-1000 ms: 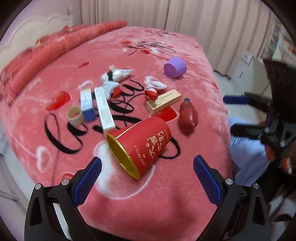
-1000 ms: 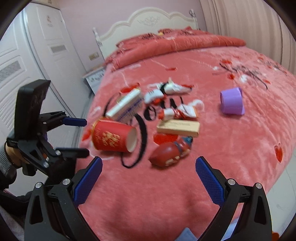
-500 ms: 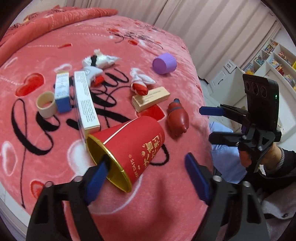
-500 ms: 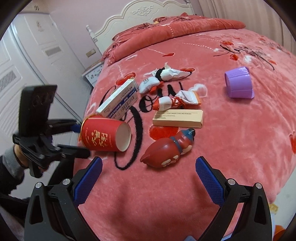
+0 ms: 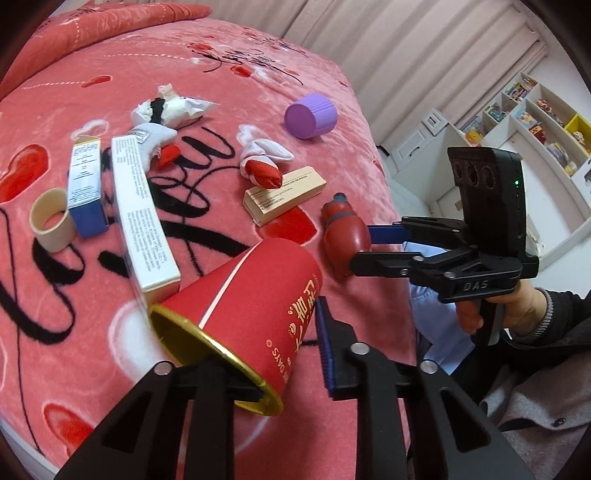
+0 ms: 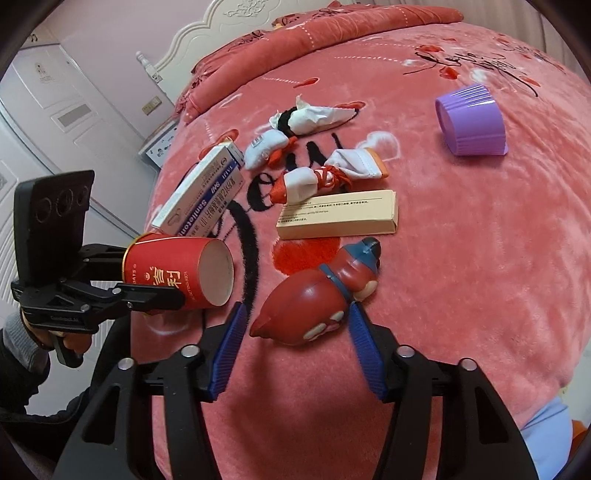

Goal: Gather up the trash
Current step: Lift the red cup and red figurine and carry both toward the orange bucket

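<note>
A red paper cup [image 5: 255, 295] with a gold rim lies on its side on the pink bedspread. My left gripper [image 5: 284, 354] is shut on its wall, one finger inside the mouth, one outside; it also shows in the right wrist view [image 6: 177, 273]. My right gripper [image 6: 295, 332] straddles a dark red squeeze toy [image 6: 317, 295], its blue pads close on both sides; contact is unclear. The toy [image 5: 343, 236] shows in the left wrist view too. Boxes [image 5: 136, 210] [image 5: 284, 194], crumpled wrappers [image 5: 173, 107] and a cardboard ring [image 5: 50, 219] lie scattered.
A purple cup [image 6: 471, 123] lies on its side at the far right of the bed. A headboard [image 6: 236, 22] and white door [image 6: 55, 110] stand at the left. White shelves [image 5: 535, 122] stand past the bed's foot.
Both grippers moved forward and narrowed. The left closed on the red cup's wall. The right came down around the red toy.
</note>
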Action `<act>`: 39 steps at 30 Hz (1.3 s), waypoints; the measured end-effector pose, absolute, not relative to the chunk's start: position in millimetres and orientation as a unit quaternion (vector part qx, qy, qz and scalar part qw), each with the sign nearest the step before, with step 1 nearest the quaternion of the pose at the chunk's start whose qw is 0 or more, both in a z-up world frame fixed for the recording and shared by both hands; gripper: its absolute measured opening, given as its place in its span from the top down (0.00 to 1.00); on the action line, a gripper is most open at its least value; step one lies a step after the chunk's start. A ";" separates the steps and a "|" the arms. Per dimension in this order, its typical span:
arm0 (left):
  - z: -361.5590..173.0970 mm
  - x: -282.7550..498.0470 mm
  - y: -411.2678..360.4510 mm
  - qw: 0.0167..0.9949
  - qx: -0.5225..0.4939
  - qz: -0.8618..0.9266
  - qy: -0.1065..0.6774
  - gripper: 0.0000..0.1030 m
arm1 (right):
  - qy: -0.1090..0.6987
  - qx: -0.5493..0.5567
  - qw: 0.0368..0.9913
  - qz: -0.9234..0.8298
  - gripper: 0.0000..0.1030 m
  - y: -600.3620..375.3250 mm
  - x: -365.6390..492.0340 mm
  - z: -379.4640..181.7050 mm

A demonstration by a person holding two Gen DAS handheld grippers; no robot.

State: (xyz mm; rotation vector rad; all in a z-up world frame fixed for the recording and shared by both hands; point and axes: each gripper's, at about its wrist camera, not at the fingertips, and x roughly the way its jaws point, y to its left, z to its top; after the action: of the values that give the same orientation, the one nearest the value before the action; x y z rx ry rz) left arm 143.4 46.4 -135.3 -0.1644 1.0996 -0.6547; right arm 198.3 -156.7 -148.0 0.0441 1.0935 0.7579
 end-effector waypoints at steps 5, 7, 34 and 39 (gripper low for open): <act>-138.1 147.7 43.9 0.794 -0.073 -0.315 0.514 0.87 | 0.509 0.022 0.785 0.353 0.52 -155.0 202.2 -153.2; -138.4 149.5 44.1 0.796 -0.073 -0.314 0.512 0.93 | 0.504 0.022 0.786 0.358 0.55 -155.8 203.2 -153.8; -78.0 93.6 -27.1 0.803 0.020 -0.357 0.476 0.95 | 0.407 -0.010 0.816 0.410 0.60 -217.0 109.6 -72.0; -68.6 86.6 -51.8 0.800 0.044 -0.373 0.468 0.95 | 0.393 -0.001 0.830 0.396 0.60 -246.1 91.4 -60.5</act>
State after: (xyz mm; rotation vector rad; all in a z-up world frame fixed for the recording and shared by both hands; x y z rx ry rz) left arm 86.6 -51.8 -68.6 0.0946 1.0033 -0.8002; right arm 91.4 -246.1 -60.5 -0.0022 0.8345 0.8394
